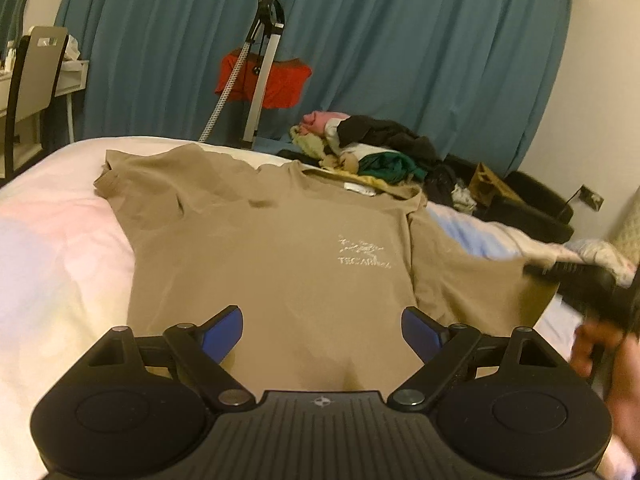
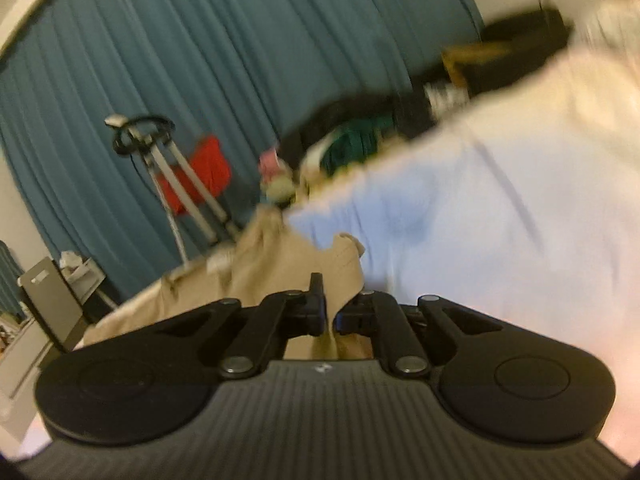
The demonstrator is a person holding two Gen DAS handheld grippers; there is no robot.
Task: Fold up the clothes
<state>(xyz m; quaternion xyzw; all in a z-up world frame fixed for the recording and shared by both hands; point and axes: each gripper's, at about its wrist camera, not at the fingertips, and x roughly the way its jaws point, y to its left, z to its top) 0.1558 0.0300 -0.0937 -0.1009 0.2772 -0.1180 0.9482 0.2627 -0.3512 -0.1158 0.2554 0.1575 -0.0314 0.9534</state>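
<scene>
Nearest to us, the left tongs (image 1: 322,330) hang spread wide and empty over the lower body of a tan T-shirt (image 1: 272,248), their blue pads (image 1: 224,332) clear of the cloth. The shirt lies front up on the bed (image 1: 60,240), with the collar at the far end and a pale chest logo (image 1: 362,254).

On the right, the right tongs (image 2: 326,312) are clamped on a fold of the shirt's right sleeve (image 2: 312,256). The fabric rises in a ridge between the closed fingers, and this view is blurred.

We judge the step in hand to be folding that sleeve across the body. To do it well, we would carry the pinched edge low and level toward the logo. The sleeve should land flat, with a straight crease down the shirt's side. The empty left tongs could press the body to stop it dragging.

Farther off, a heap of unfolded clothes (image 1: 376,148) waits past the collar. Behind it stand a garment steamer (image 1: 262,60) and a teal curtain (image 1: 400,48).
</scene>
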